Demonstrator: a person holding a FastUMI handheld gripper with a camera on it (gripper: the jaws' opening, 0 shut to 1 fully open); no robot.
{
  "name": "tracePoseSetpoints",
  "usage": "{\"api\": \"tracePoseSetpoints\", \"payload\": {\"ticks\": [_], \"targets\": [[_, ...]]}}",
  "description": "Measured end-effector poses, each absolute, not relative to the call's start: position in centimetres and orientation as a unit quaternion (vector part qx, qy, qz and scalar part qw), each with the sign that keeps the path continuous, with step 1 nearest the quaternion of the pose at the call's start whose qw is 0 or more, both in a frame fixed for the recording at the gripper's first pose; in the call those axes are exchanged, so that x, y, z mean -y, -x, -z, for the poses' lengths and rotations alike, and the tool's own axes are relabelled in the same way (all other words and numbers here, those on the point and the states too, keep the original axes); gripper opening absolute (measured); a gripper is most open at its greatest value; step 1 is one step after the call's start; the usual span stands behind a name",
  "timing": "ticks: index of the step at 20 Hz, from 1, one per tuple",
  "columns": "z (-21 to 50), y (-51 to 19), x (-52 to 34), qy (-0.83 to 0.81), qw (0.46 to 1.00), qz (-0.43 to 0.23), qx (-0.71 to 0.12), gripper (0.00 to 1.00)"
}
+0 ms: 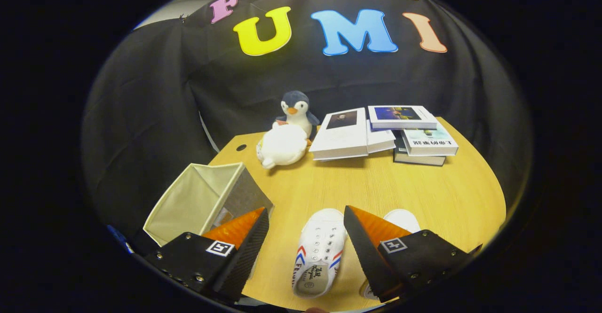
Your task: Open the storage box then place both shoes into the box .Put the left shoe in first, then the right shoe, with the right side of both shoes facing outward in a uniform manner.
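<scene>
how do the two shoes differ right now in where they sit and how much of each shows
The nearer shoe lies between the open gripper fingers, fully in sight: laces, eyelets, red and blue side stripes. The other shoe sits beside it, mostly hidden behind one finger, so just its white toe and a bit of heel show. Both are white, rest on the wooden table with toes pointing away, and neither is gripped. The storage box stands open.

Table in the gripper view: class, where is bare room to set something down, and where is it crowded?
Bare wood on the table lies between the books and the shoes. Crowded: the back edge, with plush toys, and the storage box beside the open gripper.
</scene>
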State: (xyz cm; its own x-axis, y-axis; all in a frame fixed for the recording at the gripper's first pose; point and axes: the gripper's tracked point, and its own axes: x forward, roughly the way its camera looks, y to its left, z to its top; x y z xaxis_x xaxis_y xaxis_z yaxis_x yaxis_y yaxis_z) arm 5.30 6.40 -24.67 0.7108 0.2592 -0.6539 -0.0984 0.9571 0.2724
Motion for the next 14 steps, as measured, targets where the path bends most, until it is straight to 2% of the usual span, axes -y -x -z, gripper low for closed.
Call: {"api": "tracePoseSetpoints", "payload": {"ticks": [14], "targets": [[35.4, -2.4, -4.0, -0.110, 0.863, -0.068, -0.488, 0.97]]}}
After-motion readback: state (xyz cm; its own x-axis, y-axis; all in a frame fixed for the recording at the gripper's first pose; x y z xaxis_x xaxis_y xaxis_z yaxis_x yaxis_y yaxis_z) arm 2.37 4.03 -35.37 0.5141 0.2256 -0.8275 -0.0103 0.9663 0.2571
